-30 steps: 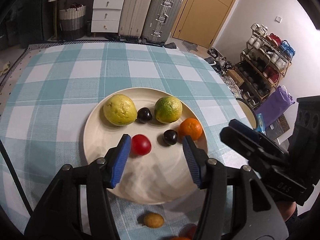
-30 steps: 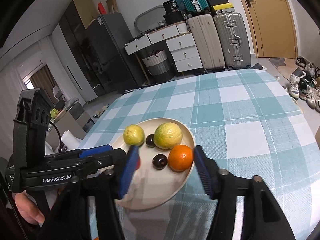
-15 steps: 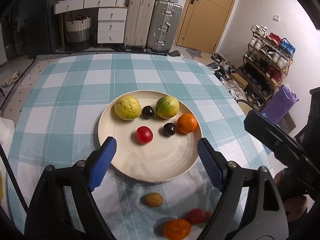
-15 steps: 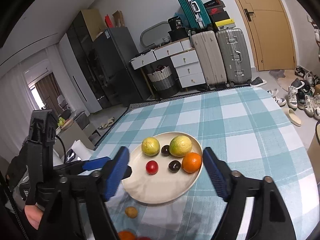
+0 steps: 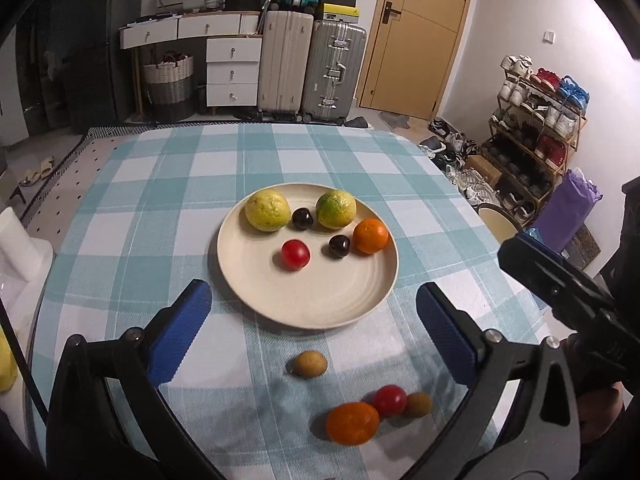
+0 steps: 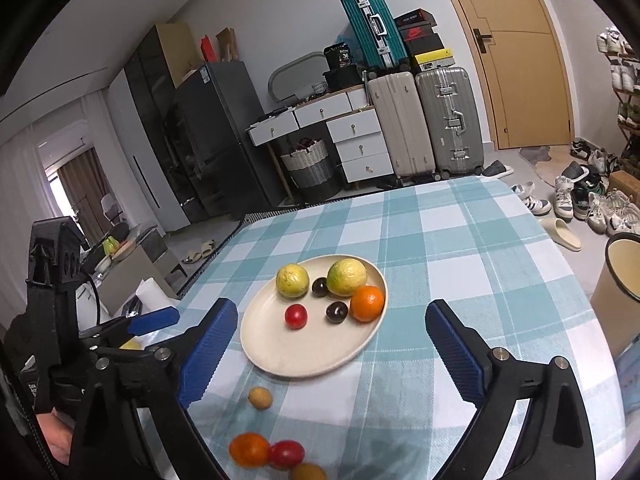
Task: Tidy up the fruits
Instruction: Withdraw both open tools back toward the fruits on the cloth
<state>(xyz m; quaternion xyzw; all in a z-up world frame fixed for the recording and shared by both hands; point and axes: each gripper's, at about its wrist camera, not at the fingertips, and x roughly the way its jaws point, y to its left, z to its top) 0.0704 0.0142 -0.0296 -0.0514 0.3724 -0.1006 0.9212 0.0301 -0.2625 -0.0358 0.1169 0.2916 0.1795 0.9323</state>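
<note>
A cream plate [image 5: 320,304] [image 6: 288,356] on the checked tablecloth holds a yellow guava [image 5: 267,209], a green-yellow guava [image 5: 336,209], two dark cherries [image 5: 302,218] [image 5: 339,246], an orange [image 5: 370,236] and a red tomato [image 5: 295,254] [image 6: 296,316]. On the cloth in front of the plate lie a brown longan [image 5: 310,364] [image 6: 260,397], an orange [image 5: 352,423] [image 6: 249,449], a red tomato [image 5: 389,400] [image 6: 285,454] and another longan [image 5: 418,404] [image 6: 308,473]. My left gripper [image 5: 314,336] is open and empty above the loose fruit. My right gripper [image 6: 330,356] is open and empty.
A cream bin [image 6: 620,284] stands at the table's right edge. A white object [image 5: 18,248] sits at the left edge. Suitcases [image 5: 312,68], drawers and a shoe rack [image 5: 536,128] stand beyond the table.
Both grippers have pulled back and up from the plate and opened wider. The red tomato stays on the plate. The loose fruit on the cloth has come into view.
</note>
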